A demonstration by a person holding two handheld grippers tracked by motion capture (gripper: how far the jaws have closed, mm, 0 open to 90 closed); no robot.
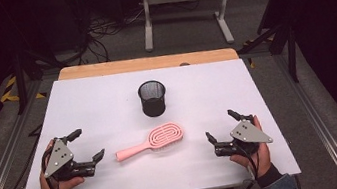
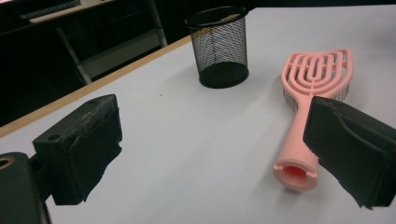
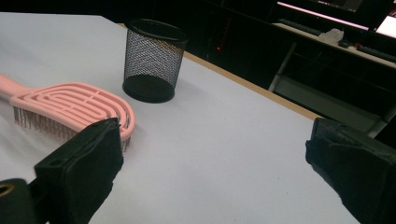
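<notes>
While mesh cup (image 1: 152, 98) upright, nothing inside, pink brush (image 1: 152, 141) flat beside; left tool (image 1: 86, 146), right tool (image 1: 221, 126) released, resting low on bench (image 1: 106, 98).

A white table (image 1: 105, 93) with a wooden far edge stands before a grey desk frame (image 1: 183, 1).

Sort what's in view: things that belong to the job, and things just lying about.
In the job:
- pink hairbrush, flat on the table between the grippers
- black mesh cup, upright behind it
- left gripper and right gripper, both open

Lying about:
- white stand on the floor beyond the table
</notes>
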